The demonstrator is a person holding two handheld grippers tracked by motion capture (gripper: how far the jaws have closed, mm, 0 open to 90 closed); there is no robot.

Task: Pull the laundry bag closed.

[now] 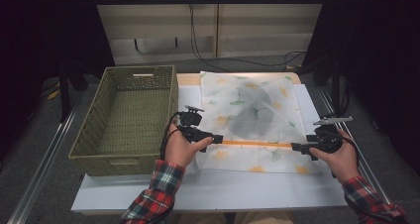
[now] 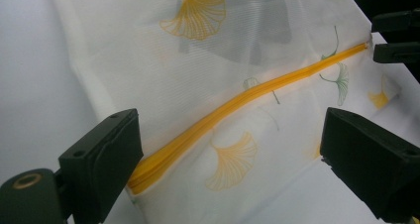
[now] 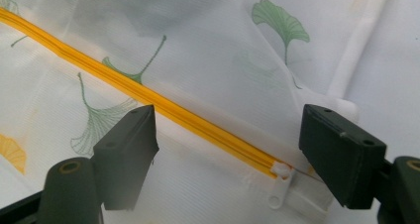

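Both grippers, left (image 1: 216,139) and right (image 1: 295,146), stand spread at opposite ends of your bag's (image 1: 247,115) yellow zipper (image 1: 256,143), gripping nothing.

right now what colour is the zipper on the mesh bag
Yellow-orange. The zipper on the mesh bag shows best in the right gripper view.

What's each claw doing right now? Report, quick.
Left claw: open, jaws either side of the yellow zipper, holding nothing.
Right claw: open around the zipper pull, holding nothing.
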